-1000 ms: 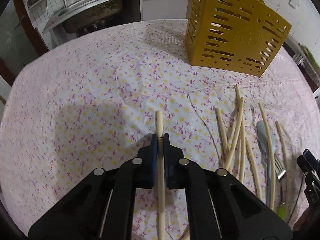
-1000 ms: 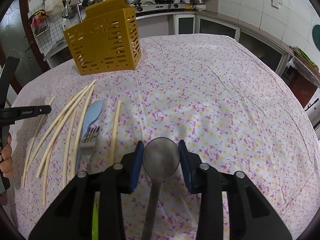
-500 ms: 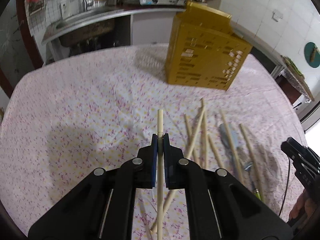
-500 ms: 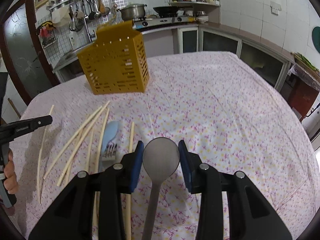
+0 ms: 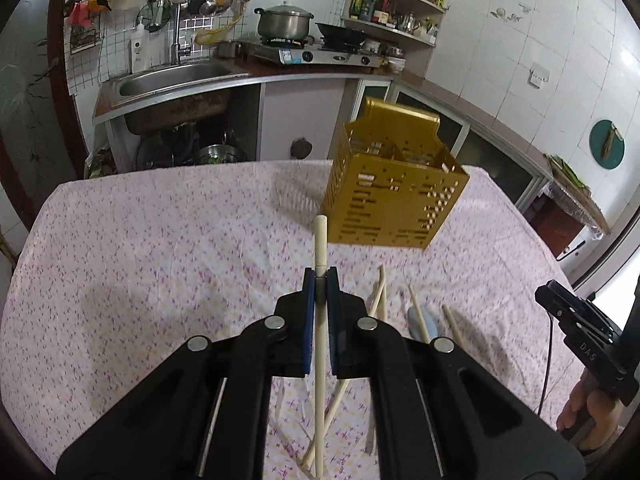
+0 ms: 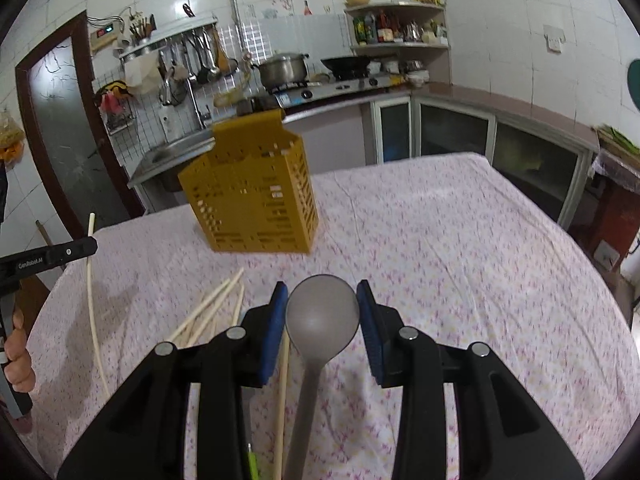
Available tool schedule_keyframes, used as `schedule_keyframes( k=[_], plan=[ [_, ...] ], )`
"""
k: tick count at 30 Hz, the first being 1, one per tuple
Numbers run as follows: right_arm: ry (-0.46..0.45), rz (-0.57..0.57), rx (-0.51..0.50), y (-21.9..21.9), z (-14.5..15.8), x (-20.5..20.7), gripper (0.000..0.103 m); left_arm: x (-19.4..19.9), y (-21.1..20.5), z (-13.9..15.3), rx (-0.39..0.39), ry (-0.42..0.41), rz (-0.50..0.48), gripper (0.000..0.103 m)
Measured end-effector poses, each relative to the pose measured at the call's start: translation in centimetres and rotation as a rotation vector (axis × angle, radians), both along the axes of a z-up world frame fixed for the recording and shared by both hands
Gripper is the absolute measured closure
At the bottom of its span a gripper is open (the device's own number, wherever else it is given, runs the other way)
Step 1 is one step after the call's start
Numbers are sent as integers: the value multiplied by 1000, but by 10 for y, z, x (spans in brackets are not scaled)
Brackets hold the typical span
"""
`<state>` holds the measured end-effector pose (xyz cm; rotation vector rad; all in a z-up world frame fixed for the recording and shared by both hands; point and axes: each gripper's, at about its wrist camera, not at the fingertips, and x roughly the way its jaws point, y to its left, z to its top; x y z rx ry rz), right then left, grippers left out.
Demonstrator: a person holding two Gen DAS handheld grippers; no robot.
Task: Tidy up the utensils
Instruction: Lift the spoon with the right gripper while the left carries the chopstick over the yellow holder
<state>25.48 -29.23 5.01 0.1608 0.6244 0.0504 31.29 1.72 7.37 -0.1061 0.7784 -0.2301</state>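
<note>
The left tool (image 5: 320,280) is pinched tight on one pale chopstick (image 5: 320,248), its tip poking past the pads toward the yellow slotted utensil holder (image 5: 392,204) that stands on the flowered bench (image 5: 160,248). More loose chopsticks (image 6: 212,308) lie on the cloth between the two tools, just before the holder – a light-blue utensil (image 5: 426,322) among them. The right tool (image 6: 322,312) grips a grey spoon (image 6: 322,314) by its bowl, handle trailing back – lifted clear of the bench
</note>
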Motion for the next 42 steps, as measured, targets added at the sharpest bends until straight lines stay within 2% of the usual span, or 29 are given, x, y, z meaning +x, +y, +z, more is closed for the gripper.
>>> schedule_keyframes(
  k=[7,30,34,39,42],
  plan=[
    [-64,26,8,-1,16,14,67,6,-11,28,-12,-55,-23,99],
    [-137,59,-50,5,73,61,67,44,-35,98,-4,-202,-31,99],
    [-204,41,-69,8,93,77,67,62,-41,113,-39,-238,-26,99],
    [-302,15,-90,14,116,99,67,75,-49,130,-40,-317,-21,99],
    [-354,-8,-69,14,126,117,67,88,-51,140,-60,-363,-16,99]
  ],
)
